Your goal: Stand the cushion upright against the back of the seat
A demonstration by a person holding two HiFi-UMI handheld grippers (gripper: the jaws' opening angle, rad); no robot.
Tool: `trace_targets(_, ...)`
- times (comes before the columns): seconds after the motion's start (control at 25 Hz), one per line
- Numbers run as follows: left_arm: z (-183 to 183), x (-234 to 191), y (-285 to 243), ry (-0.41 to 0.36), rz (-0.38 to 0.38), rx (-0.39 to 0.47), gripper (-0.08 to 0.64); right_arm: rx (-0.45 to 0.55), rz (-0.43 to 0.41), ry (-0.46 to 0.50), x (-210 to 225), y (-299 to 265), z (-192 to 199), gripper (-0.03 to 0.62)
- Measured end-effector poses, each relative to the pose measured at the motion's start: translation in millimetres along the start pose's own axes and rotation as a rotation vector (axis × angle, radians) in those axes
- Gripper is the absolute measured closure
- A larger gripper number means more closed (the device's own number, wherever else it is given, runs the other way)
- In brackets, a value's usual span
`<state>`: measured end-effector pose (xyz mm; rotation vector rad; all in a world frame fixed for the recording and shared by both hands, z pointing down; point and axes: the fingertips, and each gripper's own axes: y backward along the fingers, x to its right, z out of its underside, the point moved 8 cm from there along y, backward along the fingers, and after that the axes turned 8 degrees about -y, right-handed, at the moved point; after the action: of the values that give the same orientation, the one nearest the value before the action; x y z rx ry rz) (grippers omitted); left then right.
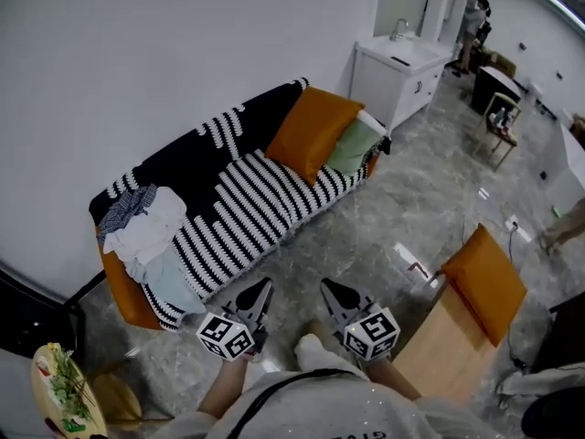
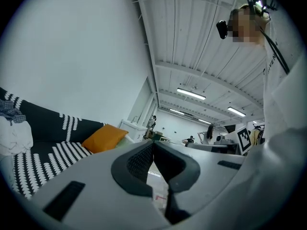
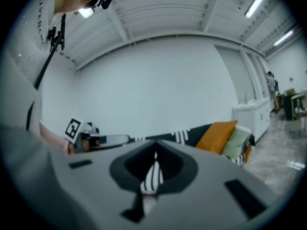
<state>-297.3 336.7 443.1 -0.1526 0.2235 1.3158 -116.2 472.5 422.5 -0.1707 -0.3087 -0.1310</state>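
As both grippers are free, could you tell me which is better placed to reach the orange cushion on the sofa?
Right, likely: the orange cushion leans at the right end of the sofa, nearer the right gripper than the left gripper. Both are shut and empty.

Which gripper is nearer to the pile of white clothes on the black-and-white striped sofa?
Left. The left gripper is over the grey marbled floor, lower right of the pile of white clothes; the right gripper is beside it, even farther right.
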Motion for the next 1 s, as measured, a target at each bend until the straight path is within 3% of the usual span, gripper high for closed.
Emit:
trace_targets(0.44, -16.7, -58.1, -130.0, 0.013, 0.054, 0.046, 0.535, 0.003, 0.031, -0.005, 108.3, -64.0, -44.2, 0.575)
trace_targets(0.68, -6.6, -64.4, -161.8, 0.032, 0.091, 0.028, 0.535, 0.007, 0.028, -0.03, 138.1, -85.2, -52.6, 0.575)
trace_targets(1.0, -7.4, -95.0, -202.2, 0.029, 0.079, -0.012, 0.535, 0.014, 0.028, -0.066, 175.7, -116.8, -60.5, 0.575)
